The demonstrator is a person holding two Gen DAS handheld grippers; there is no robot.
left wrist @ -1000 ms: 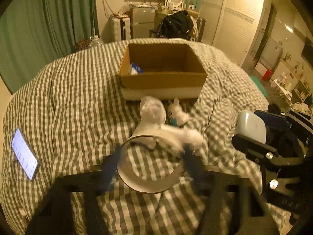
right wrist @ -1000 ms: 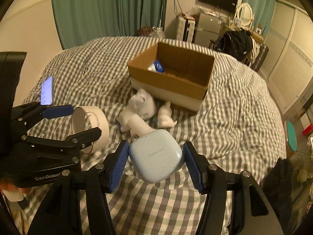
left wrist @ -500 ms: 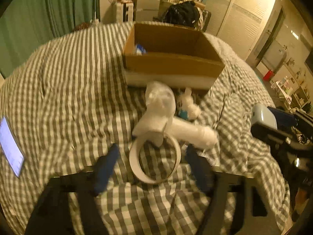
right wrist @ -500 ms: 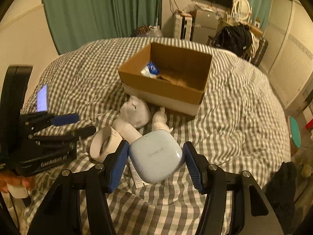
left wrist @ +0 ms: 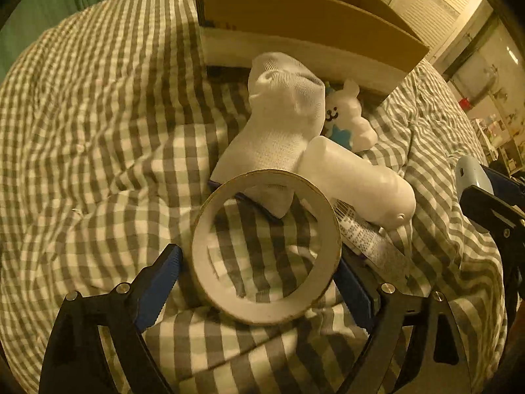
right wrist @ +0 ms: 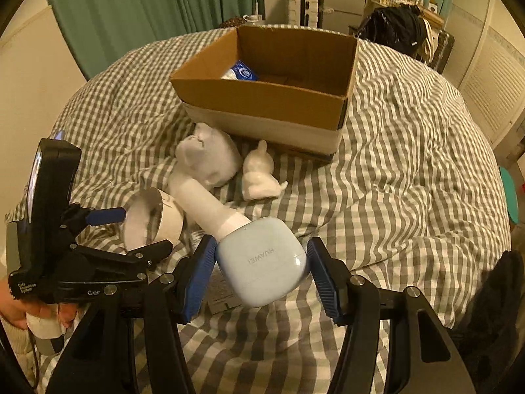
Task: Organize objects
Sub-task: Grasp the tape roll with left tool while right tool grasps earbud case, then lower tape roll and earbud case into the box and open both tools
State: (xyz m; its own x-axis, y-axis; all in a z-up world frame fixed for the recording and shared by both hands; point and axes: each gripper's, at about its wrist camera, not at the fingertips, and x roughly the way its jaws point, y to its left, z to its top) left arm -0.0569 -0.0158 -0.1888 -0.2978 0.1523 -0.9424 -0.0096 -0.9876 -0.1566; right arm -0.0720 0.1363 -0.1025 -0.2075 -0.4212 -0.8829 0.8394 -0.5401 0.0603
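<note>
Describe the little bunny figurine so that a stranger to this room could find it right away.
Start at the open cardboard box on the checked bedspread. Just before its near wall, a rolled white sock lies beside the bunny figurine. It is the smallest white thing there, hard and glossy, with upright ears, a drawn smile and a blue patch on its front.

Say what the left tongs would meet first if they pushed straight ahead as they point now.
The tape roll, already between the open left tongs. Past it, probably the white sock and the white bottle lying on the checked bed cover; depth is unclear.
</note>
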